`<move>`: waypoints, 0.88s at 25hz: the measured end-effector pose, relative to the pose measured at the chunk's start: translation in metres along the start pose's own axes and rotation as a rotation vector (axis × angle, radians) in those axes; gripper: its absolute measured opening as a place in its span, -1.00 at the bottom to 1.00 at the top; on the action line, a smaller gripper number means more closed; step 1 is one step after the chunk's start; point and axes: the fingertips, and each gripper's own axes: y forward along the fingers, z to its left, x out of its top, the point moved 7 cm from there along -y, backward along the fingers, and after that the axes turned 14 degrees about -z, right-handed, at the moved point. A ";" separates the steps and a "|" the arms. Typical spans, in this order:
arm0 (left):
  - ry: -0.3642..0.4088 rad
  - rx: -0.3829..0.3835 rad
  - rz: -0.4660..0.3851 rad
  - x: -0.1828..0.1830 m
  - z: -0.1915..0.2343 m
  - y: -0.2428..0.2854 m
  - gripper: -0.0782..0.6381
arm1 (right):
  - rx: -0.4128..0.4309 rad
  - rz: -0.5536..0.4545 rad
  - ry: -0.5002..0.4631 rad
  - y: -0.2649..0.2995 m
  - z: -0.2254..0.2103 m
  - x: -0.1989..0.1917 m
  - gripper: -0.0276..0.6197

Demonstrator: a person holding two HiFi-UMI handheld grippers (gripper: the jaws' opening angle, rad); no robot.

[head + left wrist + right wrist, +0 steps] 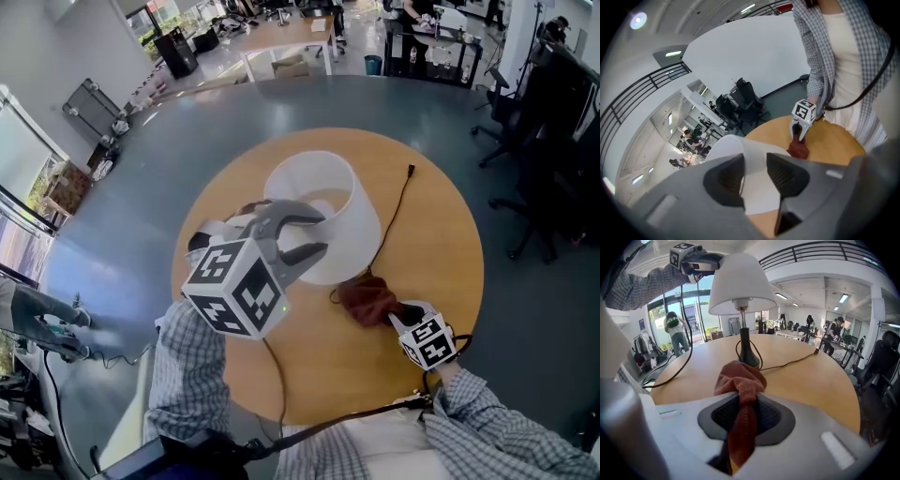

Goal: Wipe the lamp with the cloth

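The right tongs (403,317), nearest the person's body, are clamped on the cloth (367,300). In the right gripper view both pads (766,416) press on a twisted strip of the rust-red fabric (740,380), and the rest bunches in front of the jaws. In the left gripper view that bunch hangs from the right tongs (800,137) down to the tabletop (441,234). The cloth sits just beside the near edge of the lamp shade (323,211), short of the lamp base (746,352) and apart from it. The left tongs (319,232) are held higher, at the top of the shade. Their jaws stand apart and straddle the shade wall, one finger over the top opening and the other outside it. The left gripper view shows the white shade (757,192) in the gap between the two pads, with clearance visible on at least one side. Whether either pad touches the shade cannot be determined. The lamp stands upright near the centre of the round wooden tabletop. Its dark cord (398,202) loops at the base and runs across the tabletop, ending at a plug (411,170) near the far edge. Beyond the tabletop lie a grey floor (525,309) and black office chairs (548,141).
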 end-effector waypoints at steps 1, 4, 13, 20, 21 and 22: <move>0.009 -0.003 0.002 0.003 -0.002 0.003 -0.37 | -0.001 0.016 0.006 0.002 0.001 -0.006 -0.65; 0.028 -0.004 -0.011 0.011 -0.006 0.005 -0.36 | -0.009 0.055 0.021 0.010 0.009 -0.016 -0.64; 0.002 0.089 -0.079 0.010 -0.009 0.003 -0.37 | -0.018 0.063 0.033 0.018 0.014 -0.016 -0.17; -0.098 0.157 -0.205 0.012 -0.009 -0.006 -0.14 | -0.089 -0.054 0.104 -0.005 0.002 0.004 0.06; -0.105 0.181 -0.223 0.013 -0.008 -0.011 -0.14 | -0.103 -0.077 0.115 -0.008 0.001 0.008 0.01; -0.116 0.216 -0.247 0.013 -0.007 -0.017 -0.14 | -0.116 -0.101 0.125 -0.010 0.000 0.012 -0.03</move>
